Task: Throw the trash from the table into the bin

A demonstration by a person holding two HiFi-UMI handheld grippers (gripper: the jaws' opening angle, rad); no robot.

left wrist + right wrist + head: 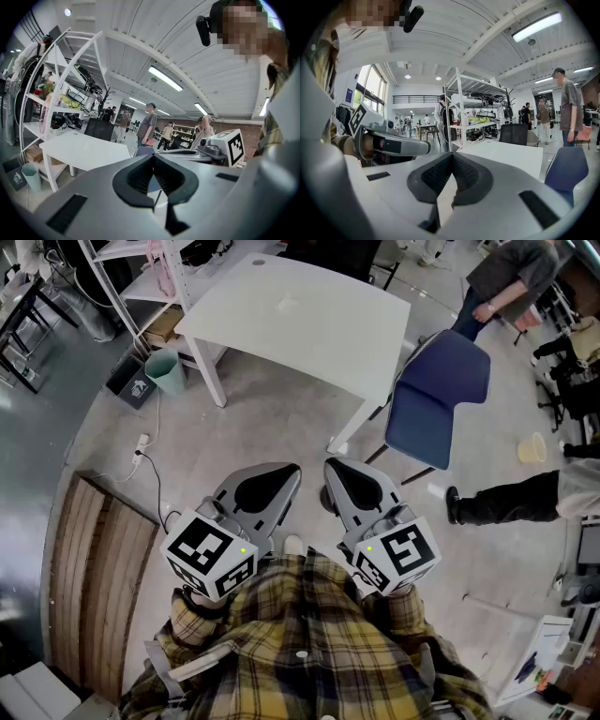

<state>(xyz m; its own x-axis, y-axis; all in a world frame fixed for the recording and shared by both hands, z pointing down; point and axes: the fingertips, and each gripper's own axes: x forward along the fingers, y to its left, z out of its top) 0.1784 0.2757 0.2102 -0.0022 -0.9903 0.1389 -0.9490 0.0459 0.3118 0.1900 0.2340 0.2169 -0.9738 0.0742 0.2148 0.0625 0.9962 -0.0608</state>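
A white table (pixel 309 320) stands ahead of me, with a small pale crumpled piece (pixel 286 304) on its top; it is too faint to identify. A pale green bin (pixel 167 371) sits on the floor by the table's left leg. I hold both grippers level and side by side in front of my body, short of the table. My left gripper (pixel 289 472) is shut with nothing in it, and so is my right gripper (pixel 334 468). The left gripper view shows closed pads (pixel 140 176), the table (pixel 84 150) and the bin (pixel 32 176). The right gripper view shows closed pads (pixel 464 176) and the table (pixel 511 157).
A blue chair (pixel 436 395) stands at the table's right corner. People stand beyond it, and a leg (pixel 502 498) reaches in from the right. A wooden board (pixel 94 568) lies at my left, with a power strip and cable (pixel 141 451). White shelving (pixel 141 268) stands behind the bin.
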